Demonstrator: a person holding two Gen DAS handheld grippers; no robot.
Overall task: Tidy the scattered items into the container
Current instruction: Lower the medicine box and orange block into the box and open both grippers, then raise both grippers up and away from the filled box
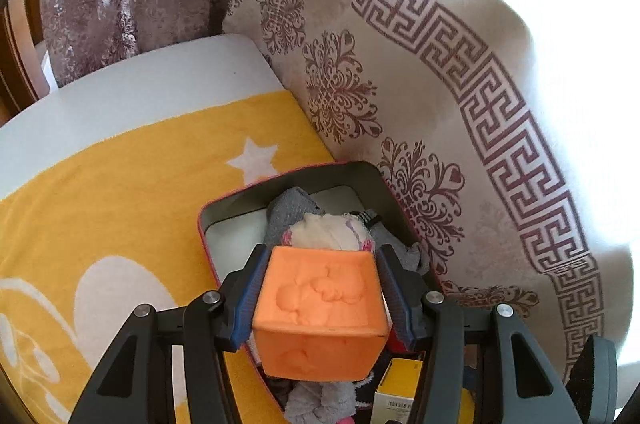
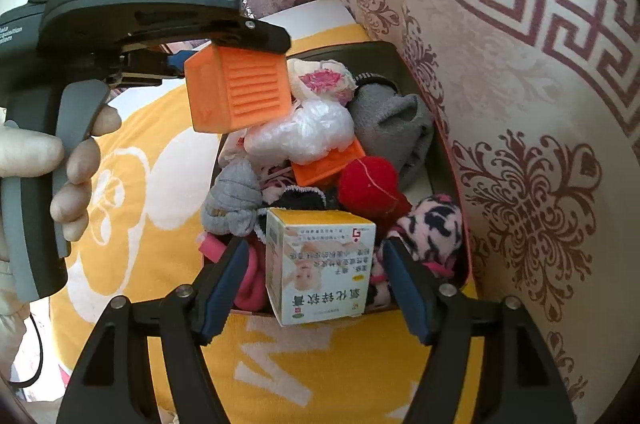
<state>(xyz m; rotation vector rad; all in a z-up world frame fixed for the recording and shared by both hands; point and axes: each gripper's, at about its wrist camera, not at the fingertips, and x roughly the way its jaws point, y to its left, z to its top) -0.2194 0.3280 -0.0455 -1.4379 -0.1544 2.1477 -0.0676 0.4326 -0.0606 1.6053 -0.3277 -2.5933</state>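
Note:
My left gripper (image 1: pixel 320 256) is shut on an orange embossed cube (image 1: pixel 320 304) and holds it above the dark, red-rimmed container (image 1: pixel 240 196). The right wrist view shows that same cube (image 2: pixel 236 88) over the container's far left corner, with a person's hand (image 2: pixel 76 152) on the gripper's handle. The container (image 2: pixel 416 64) is heaped with socks. A white and yellow carton (image 2: pixel 320 264) stands on the pile at the near edge. My right gripper (image 2: pixel 312 248) is open around the carton, with a gap on both sides.
The heap holds grey socks (image 2: pixel 392 116), a crumpled plastic bag (image 2: pixel 304 132), a second orange block (image 2: pixel 324 164), a red ball (image 2: pixel 368 180) and a pink-and-black sock (image 2: pixel 432 224). A yellow towel (image 2: pixel 152 224) lies under the container. A patterned curtain (image 2: pixel 520 104) hangs close on the right.

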